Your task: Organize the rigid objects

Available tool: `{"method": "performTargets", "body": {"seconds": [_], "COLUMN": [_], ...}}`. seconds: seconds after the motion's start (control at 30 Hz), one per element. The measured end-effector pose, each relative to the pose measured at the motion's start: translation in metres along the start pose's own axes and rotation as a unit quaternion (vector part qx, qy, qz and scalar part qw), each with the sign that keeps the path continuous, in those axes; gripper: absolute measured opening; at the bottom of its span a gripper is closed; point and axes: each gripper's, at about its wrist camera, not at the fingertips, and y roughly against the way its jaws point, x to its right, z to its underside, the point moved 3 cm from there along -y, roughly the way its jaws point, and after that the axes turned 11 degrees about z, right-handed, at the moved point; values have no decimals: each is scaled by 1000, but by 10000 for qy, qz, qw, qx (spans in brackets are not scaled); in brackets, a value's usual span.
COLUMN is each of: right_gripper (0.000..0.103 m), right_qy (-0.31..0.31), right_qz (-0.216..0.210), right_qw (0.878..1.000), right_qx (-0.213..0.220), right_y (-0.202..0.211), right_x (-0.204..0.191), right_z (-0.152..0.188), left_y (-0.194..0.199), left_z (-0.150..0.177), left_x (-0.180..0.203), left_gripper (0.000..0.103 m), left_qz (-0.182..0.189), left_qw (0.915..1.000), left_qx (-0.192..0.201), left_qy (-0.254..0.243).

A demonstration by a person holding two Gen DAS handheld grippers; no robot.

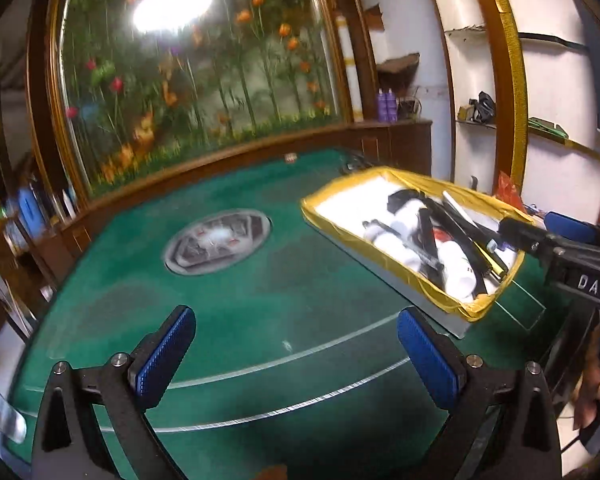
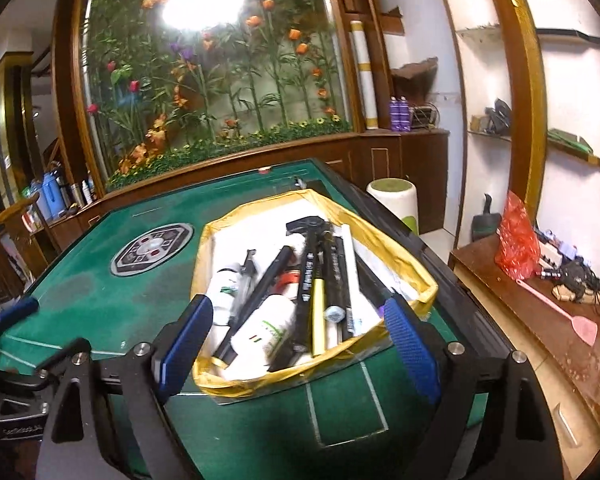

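While both tools hang empty above the green worktop, the step in hand reads as choosing the next piece to lift from the yellow-rimmed tray. Right tool: jaws wide apart, nothing between them, poised over the tray's near rim. Left tool: jaws likewise apart, over bare felt, with the tray at about 2 o'clock in its view.

Tray contents, right wrist view: white bottle lying at the near end, second white bottle at its 10 o'clock, long black rod crossing between them, yellow-handled tool and further dark sticks stacked to the right. Pieces overlap; which rests on which is unclear in places.

Judgement: take the topmost, least entangled piece first, probably the near white bottle. Grip across its body, not along it. Lift straight up and slowly, so the rod leaning beside it does not drag. The free felt around 9 o'clock of the tray looks suitable for laying pieces out.
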Motion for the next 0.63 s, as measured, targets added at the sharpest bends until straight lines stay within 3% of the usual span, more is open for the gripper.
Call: {"method": "performTargets", "body": {"seconds": [0.13, 0.33, 0.63], "right_gripper": [87, 88, 88], "right_qy": [254, 92, 55], "right_qz": [68, 114, 138], "right_qw": [9996, 9999, 9999], "right_qx": [46, 6, 1], "right_y": [1, -4, -6], "right_x": [-12, 0, 5], "right_z": [3, 4, 6], "left_y": [-8, -17, -13], "left_z": [3, 6, 8], "left_x": [2, 14, 25], "left_gripper": [102, 102, 102], "left_qz": [250, 539, 490], "left_qw": [9994, 9977, 9979], "left_qx": [-208, -408, -413], "left_qy": [85, 41, -38]}}
